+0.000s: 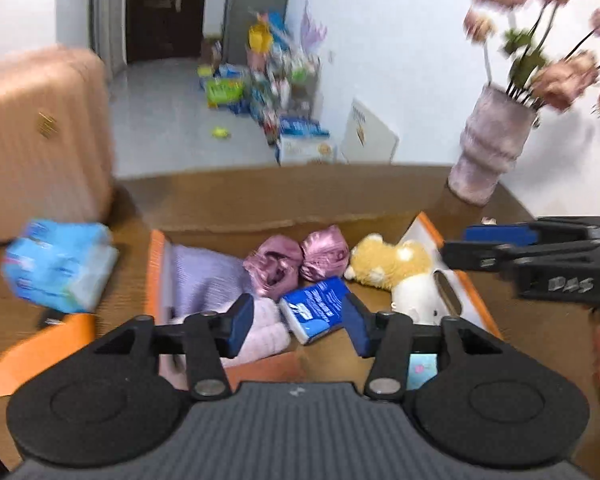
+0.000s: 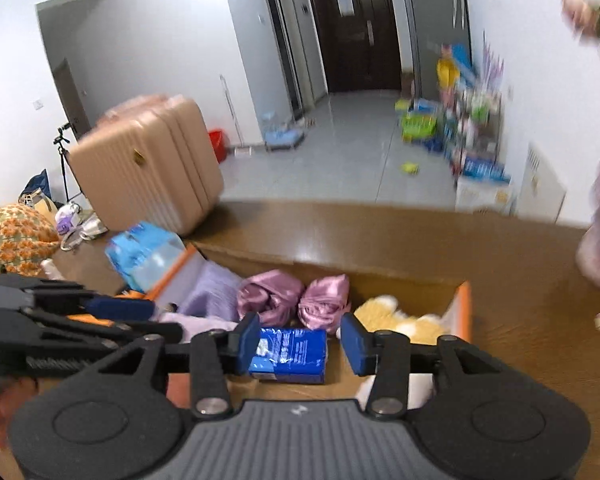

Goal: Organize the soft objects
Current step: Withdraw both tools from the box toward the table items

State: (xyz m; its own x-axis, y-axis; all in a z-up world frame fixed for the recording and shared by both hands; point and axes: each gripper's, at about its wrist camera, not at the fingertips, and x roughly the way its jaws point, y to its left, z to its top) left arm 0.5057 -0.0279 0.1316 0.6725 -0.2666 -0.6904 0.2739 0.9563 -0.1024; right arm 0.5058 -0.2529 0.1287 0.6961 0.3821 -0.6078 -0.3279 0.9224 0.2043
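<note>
**Blue pads parted above the open carton**

Blue-padded tongs hang apart on both sides, nothing between either pair: the left gripper [image 1: 298, 320] and the right gripper [image 2: 300, 346] both hover released over a cardboard box [image 1: 220, 204] on the wooden table [image 2: 520, 304]. Directly beyond the pads, inside the box, a blue tissue pack [image 1: 316, 308] lies slanted on its floor. To its left sit a pink folded towel [image 1: 266, 332] and a lilac cloth [image 1: 204, 276]; behind it, two shiny mauve bundles [image 1: 296, 262], possibly satin bags, rest touching each other. A yellow-and-white plush toy [image 1: 396, 268] fills the right end. Outside, a pale blue multipack [image 1: 60, 264] sits near a suitcase [image 2: 148, 168].
</note>
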